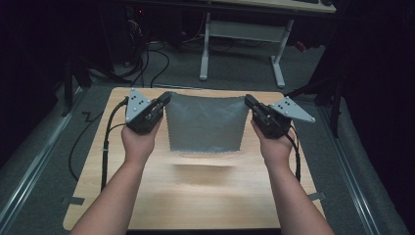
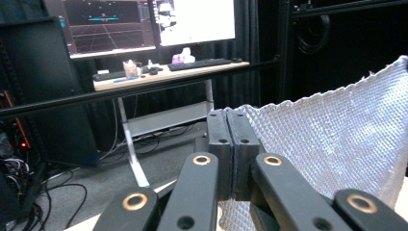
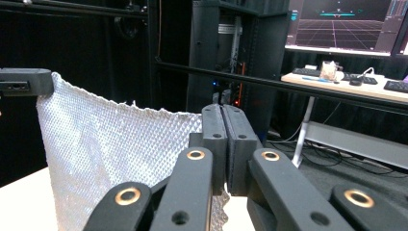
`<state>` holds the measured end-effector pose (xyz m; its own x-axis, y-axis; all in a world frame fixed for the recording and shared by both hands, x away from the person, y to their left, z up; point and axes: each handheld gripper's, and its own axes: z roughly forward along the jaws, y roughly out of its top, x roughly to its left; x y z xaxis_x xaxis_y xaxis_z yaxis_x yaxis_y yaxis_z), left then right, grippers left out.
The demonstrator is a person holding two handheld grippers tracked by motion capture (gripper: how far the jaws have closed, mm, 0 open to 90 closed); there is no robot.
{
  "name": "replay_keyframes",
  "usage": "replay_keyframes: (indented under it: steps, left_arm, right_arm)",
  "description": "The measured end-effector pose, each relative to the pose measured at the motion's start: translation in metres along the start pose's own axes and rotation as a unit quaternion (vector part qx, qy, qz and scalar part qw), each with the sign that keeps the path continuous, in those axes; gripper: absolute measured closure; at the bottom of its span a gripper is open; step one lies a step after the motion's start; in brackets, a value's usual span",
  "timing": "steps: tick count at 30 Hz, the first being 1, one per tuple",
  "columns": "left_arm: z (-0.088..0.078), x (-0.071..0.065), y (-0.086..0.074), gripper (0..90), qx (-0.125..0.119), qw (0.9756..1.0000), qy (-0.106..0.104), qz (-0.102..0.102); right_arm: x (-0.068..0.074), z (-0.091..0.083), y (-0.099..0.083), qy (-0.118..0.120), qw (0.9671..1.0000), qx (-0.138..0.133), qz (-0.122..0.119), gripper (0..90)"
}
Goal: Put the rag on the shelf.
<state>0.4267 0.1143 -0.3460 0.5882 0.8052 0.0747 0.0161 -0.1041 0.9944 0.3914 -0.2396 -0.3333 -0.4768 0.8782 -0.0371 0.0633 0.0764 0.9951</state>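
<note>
And the grey cloth (image 1: 205,122) is up in the air, hanging at the centre of the high view above the wooden table (image 1: 195,196), its shadow lying on the wood just below its bottom edge. The left gripper (image 1: 165,99) clamps the top corner at centre-left, jaws pressed together on the fabric. The right gripper (image 1: 248,101) pinches the opposite top corner at centre-right, jaws likewise closed tight on it.
</note>
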Motion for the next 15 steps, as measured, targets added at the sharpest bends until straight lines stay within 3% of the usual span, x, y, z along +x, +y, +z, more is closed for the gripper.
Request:
replay_keyframes:
  steps: [5,9,10,15]
  left_arm:
    - [0.013,0.011,-0.002,90.0,0.008,0.9998,0.012,-0.011]
    - [0.023,0.016,-0.001,90.0,0.014,0.9996,0.025,-0.006]
    - [0.027,0.018,-0.001,90.0,0.016,0.9993,0.034,0.007]
    - [0.042,0.023,0.0,90.0,0.027,0.9986,0.042,0.017]
  right_arm:
    - [-0.003,0.017,0.002,-0.001,1.0,0.004,-0.003,89.4]
    - [-0.006,0.029,0.006,-0.004,1.0,0.005,-0.002,89.4]
    - [-0.007,0.032,0.007,-0.004,1.0,0.004,-0.003,89.4]
    - [-0.014,0.049,0.01,-0.013,0.9998,0.012,0.002,89.4]
